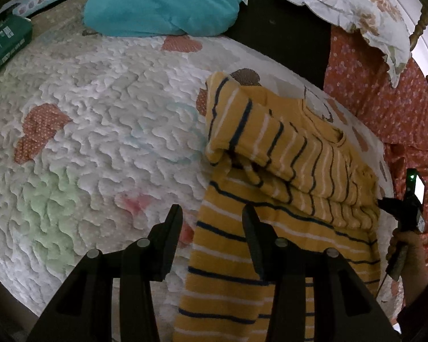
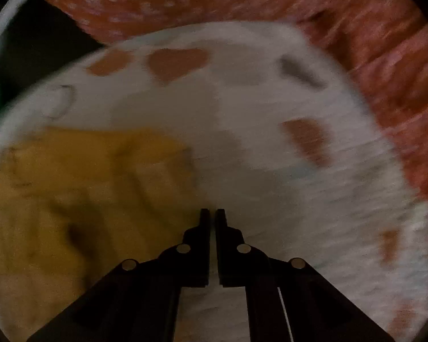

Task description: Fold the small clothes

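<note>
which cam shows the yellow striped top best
The left wrist view: the yellow striped top is sharp there, its stripes clear and one part folded over the body. The right wrist view shows only a blurred yellow patch at lower left, stripes unreadable.

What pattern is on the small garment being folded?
Mustard yellow garment with thin navy and white stripes; clearest in the left wrist view.

Teal cushion (image 1: 162, 2), possibly green box (image 1: 2, 42)

Both wrist views look down close over the quilt (image 1: 100, 108), sharing the yellow striped garment (image 1: 285, 228).
</note>
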Demonstrator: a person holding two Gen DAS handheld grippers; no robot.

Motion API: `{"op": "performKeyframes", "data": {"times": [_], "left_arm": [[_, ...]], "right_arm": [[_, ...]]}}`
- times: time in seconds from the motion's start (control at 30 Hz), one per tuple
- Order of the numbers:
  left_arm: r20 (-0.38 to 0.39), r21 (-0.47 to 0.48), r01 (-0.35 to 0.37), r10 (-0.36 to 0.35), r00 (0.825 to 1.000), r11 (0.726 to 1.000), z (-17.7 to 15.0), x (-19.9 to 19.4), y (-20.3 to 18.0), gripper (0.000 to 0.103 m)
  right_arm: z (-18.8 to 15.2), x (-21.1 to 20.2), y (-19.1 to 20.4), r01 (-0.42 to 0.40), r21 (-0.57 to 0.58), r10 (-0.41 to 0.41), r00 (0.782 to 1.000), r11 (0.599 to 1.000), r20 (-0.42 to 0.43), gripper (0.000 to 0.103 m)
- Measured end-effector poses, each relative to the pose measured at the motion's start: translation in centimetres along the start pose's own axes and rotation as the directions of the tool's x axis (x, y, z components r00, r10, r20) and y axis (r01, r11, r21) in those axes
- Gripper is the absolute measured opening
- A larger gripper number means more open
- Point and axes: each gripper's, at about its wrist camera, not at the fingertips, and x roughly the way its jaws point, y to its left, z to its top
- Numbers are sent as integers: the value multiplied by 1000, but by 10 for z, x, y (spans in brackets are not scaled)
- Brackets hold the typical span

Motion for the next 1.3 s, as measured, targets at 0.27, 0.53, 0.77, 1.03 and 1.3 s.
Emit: {"op": "performKeyframes", "data": {"times": [0.27, 0.53, 0.77, 1.03, 1.3], "left_arm": [[-43, -23, -72, 71, 997, 997, -24, -7, 25, 43], [-150, -10, -85, 83, 985, 996, -100, -26, 30, 49], [-302, -37, -45, 32, 953, 998, -156, -25, 26, 53], [-341, -14, -36, 29, 939, 999, -178, -18, 14, 58], [-396, -13, 58, -58, 916, 998, -196, -15, 4, 60]], "right_arm": [[-69, -84, -76, -377, 119, 366, 925, 918, 105, 47], [-215, -114, -99, -582, 121, 593, 800, 804, -88, 36], [-301, -113, -79, -625, 95, 627, 743, 775, -235, 36], [-328, -116, -56, -616, 61, 608, 749, 786, -264, 36], [-336, -116, -30, -651, 55, 636, 716, 757, -286, 43]]}}
